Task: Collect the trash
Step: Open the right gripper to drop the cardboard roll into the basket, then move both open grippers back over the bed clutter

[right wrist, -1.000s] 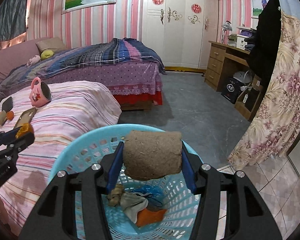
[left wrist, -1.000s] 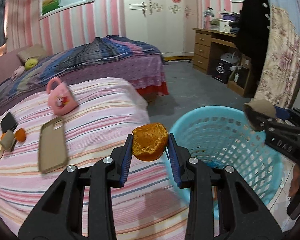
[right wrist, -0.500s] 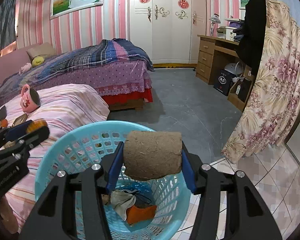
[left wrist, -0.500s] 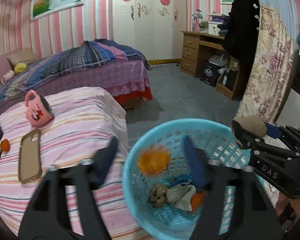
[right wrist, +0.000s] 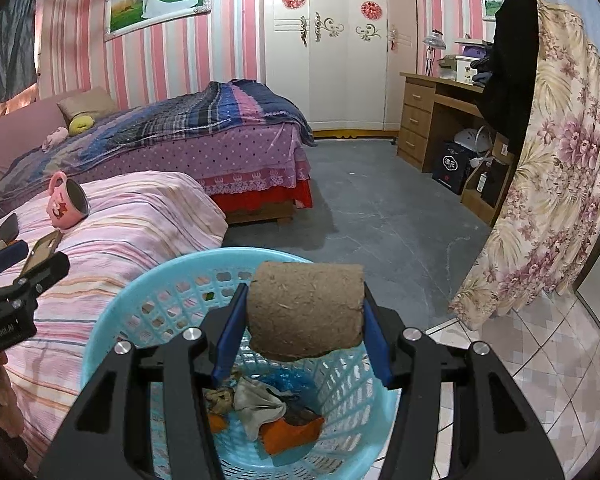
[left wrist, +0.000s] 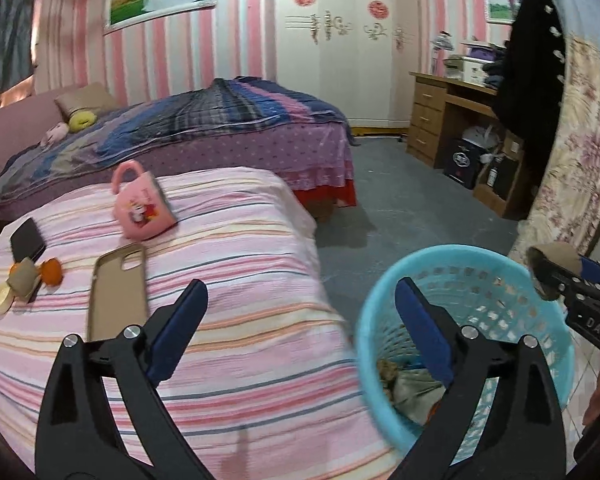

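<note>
- Left gripper [left wrist: 300,304]: jaws have just been opening, now wide, nothing between them, over the striped bed's [left wrist: 236,240] edge beside the blue basket [left wrist: 380,312].
- Right gripper [right wrist: 302,312]: clamped on a brown roll [right wrist: 304,312] above the basket.
- Basket holds crumpled trash [right wrist: 260,404]; the orange piece appears to be peel.

A brown, rough cardboard roll [right wrist: 305,311] lies crosswise between the right claw [right wrist: 300,332] pads, clamped at both ends. Directly below that claw stands the light-blue lattice basket [right wrist: 112,320], upright on the floor beside the bed, holding crumpled scraps [right wrist: 260,400] and an orange peel piece [right wrist: 290,432] at its bottom.
</note>
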A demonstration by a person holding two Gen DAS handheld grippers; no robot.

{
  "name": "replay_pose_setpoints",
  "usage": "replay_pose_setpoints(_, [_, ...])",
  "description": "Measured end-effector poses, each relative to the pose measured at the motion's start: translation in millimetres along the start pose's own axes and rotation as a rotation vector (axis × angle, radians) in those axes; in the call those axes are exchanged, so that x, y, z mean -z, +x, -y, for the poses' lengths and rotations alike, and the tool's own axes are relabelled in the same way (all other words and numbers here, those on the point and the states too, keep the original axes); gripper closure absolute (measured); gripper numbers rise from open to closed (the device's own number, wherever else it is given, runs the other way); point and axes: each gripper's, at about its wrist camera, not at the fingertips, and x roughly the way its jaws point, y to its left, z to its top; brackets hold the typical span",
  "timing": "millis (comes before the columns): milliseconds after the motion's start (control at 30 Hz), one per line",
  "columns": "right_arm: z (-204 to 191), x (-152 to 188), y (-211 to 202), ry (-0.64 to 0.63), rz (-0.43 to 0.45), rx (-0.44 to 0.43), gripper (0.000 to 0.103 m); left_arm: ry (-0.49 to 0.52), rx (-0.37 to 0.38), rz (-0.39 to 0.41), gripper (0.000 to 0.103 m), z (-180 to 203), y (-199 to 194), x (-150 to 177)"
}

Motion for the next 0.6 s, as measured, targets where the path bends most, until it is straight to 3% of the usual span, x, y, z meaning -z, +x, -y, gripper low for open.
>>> replay_pose_setpoints(100, [-7,-1,0,-0.005,0.01,0.012,0.045,-0.022,-0.027,0.001,0.008,-12,0,-1])
replay_pose_setpoints(133, [-11,-1,-1,-0.009,0.028,0.034,0.033,-0.026,-0.03,0.001,0.008,-16,0,-1])
replay_pose_setpoints(200, [-16,-1,-1,-0.014,0.034,0.045,0.021,-0.034,-0.037,0.002,0.008,-22,-1,1])
replay_pose_setpoints(333, [-23,-2,1,-0.026,0.023,0.057,0.014,-0.032,-0.051,0.007,0.007,-28,-3,2])
replay_pose_setpoints(600, [-33,-7,5,-0.044,0.002,0.067,0.013,0.007,-0.102,0.031,0.006,-43,-12,7])
